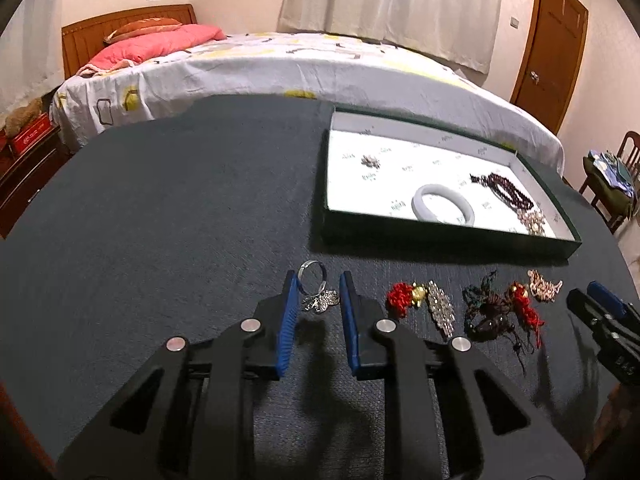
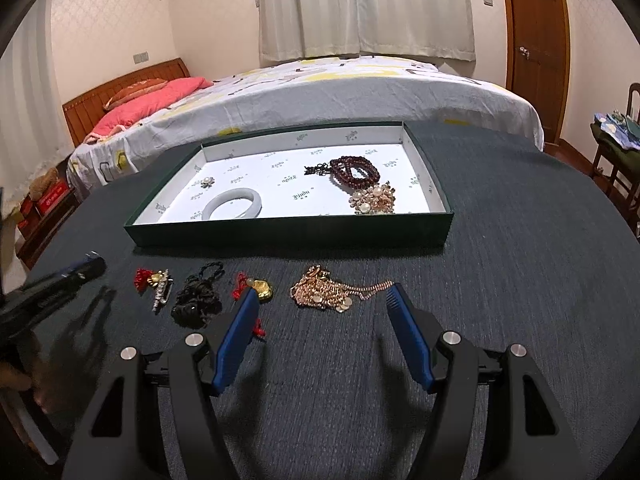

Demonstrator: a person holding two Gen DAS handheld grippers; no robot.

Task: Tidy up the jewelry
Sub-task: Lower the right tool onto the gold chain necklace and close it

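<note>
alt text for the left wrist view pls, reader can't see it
The left gripper has its jaws around a silver ring with a sparkly charm, on a dark tablecloth. To its right lies a row of jewelry, including a red tassel charm; behind, a tray holds a pale bangle and dark beads.

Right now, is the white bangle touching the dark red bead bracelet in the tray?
Apart. The right wrist view shows bare white tray floor between the white bangle and the dark red bead bracelet; the left wrist view shows the same gap.
</note>
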